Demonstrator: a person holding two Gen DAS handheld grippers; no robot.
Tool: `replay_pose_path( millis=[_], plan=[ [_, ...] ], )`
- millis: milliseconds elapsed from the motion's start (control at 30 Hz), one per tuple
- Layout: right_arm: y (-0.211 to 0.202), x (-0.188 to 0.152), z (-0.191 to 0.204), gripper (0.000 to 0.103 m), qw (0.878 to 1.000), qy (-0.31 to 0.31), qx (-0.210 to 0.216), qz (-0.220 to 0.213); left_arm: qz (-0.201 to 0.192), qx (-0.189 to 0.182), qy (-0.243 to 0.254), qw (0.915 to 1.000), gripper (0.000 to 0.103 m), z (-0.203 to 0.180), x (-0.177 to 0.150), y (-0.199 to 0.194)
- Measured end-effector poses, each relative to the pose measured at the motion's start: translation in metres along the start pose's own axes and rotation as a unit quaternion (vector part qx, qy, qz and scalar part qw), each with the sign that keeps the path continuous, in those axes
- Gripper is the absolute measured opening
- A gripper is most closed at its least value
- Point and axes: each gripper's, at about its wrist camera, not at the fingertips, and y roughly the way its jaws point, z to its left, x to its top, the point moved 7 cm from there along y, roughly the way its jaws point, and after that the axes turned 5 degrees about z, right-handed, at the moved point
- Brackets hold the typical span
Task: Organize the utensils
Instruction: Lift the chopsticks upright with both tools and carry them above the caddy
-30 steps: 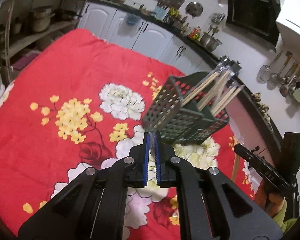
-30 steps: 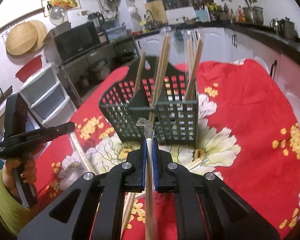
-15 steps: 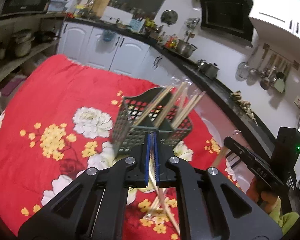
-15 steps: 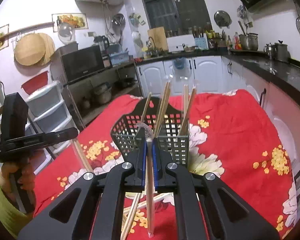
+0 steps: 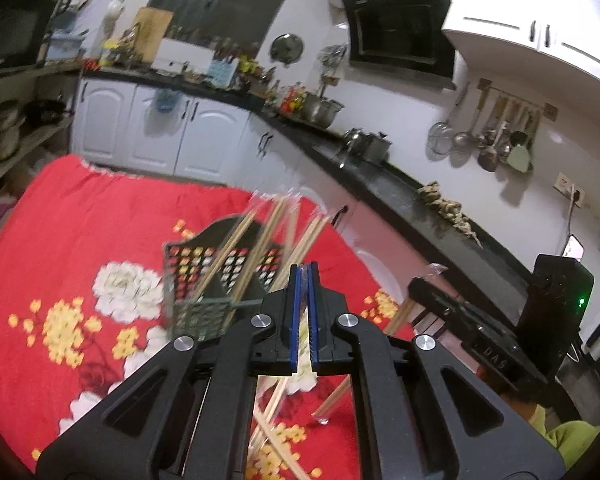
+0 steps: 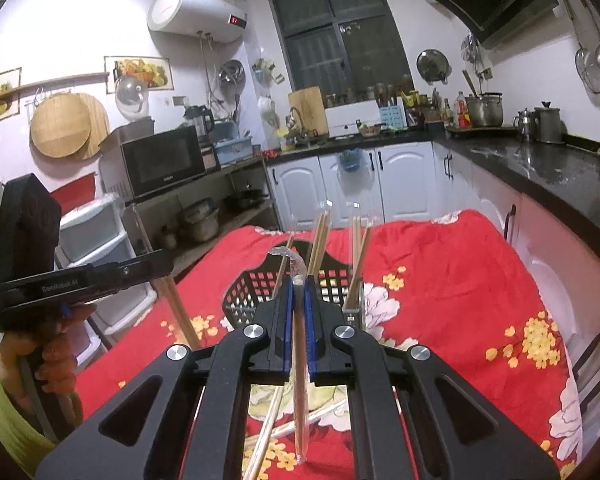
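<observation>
In the right wrist view, the right gripper (image 6: pixel 299 280) points forward and slightly downward over the table, its blue-padded fingers (image 6: pixel 287 320) clamped on a wrapped pair of chopsticks (image 6: pixel 300 380) that hangs between them, the crumpled clear wrapper poking out above the fingertips and the lower end dangling over the red floral tablecloth (image 6: pixel 460 280). Below it, loose chopsticks (image 6: pixel 268 432) lie crossed on the cloth. Just beyond the fingertips stands the dark lattice utensil basket (image 6: pixel 332 284), with several chopsticks upright in its compartments. At the left edge of this view, the left gripper (image 6: pixel 168 260) is seen side-on, gripped by a hand (image 6: pixel 48 356) with a yellow-green sleeve, and a pair of chopsticks (image 6: pixel 176 304) slants down from its tip; this held pair is hardly legible from the left gripper's own camera. In the left wrist view, the left gripper (image 5: pixel 304 266) tilts gently downward, its pads pressed together with only a thin sliver showing between them, and the basket (image 5: pixel 204 280) sits to the left of the fingertips, blurred. To the right, that view catches the right gripper (image 5: pixel 416 284) from the side, with its chopsticks (image 5: pixel 396 320) hanging beneath. Farther back are white cabinets (image 6: pixel 380 184) under a dark counter (image 6: pixel 540 160).
</observation>
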Motion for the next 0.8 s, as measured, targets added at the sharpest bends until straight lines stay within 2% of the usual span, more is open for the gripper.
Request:
replay_pose_path(
  millis=[200,300,633,800],
  plan=[
    [-0.006,0.021,0.004,0.006,1.0,0.003,0.012,-0.022,-0.027,-0.012,0.034,0.999,0.001,-0.024,0.027,-0.002],
    [-0.007,0.032,0.007,0.006,0.999,0.001,0.015,-0.034,-0.04,-0.006,0.05,0.9979,0.001,-0.034,0.039,0.0],
    [-0.01,0.073,0.014,0.006,0.997,-0.008,0.018,-0.071,-0.067,-0.009,0.063,0.9957,0.001,-0.044,0.075,0.004],
    [-0.013,0.095,0.012,0.006,0.995,-0.011,0.015,-0.098,-0.088,0.006,0.065,0.994,0.001,-0.04,0.096,0.004]
  ],
)
